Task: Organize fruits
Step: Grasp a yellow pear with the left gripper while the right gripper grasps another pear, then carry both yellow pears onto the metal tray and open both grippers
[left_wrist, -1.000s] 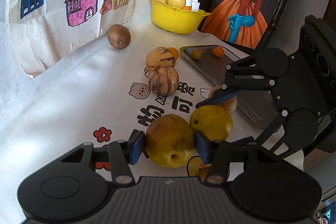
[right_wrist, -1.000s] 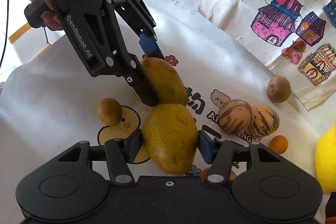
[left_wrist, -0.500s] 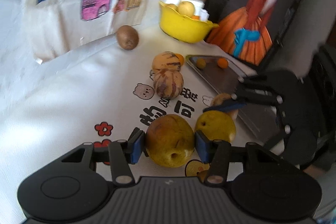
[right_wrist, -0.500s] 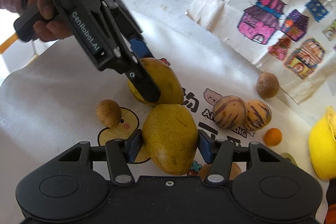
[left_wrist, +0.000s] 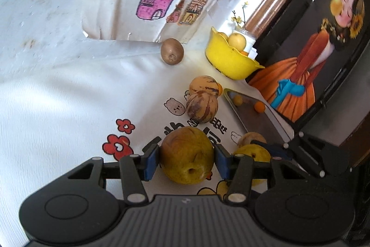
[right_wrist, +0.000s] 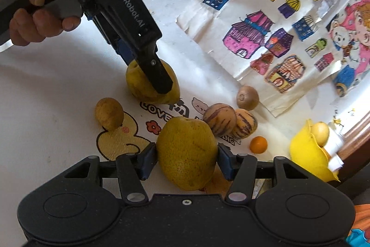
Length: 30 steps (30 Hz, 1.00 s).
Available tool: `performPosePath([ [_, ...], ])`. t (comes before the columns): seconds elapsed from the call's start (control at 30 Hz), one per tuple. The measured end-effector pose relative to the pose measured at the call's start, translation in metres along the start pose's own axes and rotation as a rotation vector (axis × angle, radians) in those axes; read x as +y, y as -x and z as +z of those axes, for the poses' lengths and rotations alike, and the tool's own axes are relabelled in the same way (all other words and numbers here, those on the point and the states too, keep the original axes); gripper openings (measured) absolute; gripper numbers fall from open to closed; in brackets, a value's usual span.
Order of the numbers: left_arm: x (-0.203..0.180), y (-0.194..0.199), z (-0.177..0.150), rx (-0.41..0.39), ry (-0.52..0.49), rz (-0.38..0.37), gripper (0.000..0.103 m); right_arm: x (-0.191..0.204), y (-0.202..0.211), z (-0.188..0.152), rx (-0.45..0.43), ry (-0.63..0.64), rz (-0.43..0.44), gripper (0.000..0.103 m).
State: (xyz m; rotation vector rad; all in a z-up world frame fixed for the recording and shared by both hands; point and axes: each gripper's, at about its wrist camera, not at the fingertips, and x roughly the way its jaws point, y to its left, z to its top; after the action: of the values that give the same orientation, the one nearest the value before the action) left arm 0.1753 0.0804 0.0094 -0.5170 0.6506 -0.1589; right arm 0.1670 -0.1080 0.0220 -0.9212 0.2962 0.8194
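The left tongs (left_wrist: 187, 160) squeezed a brownish-yellow pear (left_wrist: 187, 154). The right tongs (right_wrist: 186, 160) squeezed a spotty yellow pear (right_wrist: 187, 152). Two stripy melons (right_wrist: 230, 123) sat close together on the table (right_wrist: 46, 89).

A white cloth (left_wrist: 57, 94) printed with red flowers, a bear and a yellow duck covers the desk. Along the desk's far edge, sheets of paper (right_wrist: 272, 22) with coloured drawings of houses hang against the wall. At the far right corner a dark framed picture (left_wrist: 323, 50) of a figure in an orange dress leans upright, and what may be a small jar (left_wrist: 248, 38) with yellow flowers stands there.
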Motion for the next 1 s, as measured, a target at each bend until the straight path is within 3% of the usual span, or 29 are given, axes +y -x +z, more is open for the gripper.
performPosePath([
  [0.47,-0.02,0.005,0.004,-0.048,-0.015,-0.014,0.055,-0.009,0.032,-0.005,-0.056,-0.085,-0.129,0.057],
  [0.73,-0.063,-0.024,0.023,-0.047,-0.051,-0.066,0.055,-0.065,0.058,-0.027,-0.018,-0.255,-0.206,0.057],
  [1.0,-0.112,-0.087,0.043,-0.002,-0.039,-0.107,0.055,-0.133,0.048,-0.072,0.056,-0.463,-0.247,0.057],
])
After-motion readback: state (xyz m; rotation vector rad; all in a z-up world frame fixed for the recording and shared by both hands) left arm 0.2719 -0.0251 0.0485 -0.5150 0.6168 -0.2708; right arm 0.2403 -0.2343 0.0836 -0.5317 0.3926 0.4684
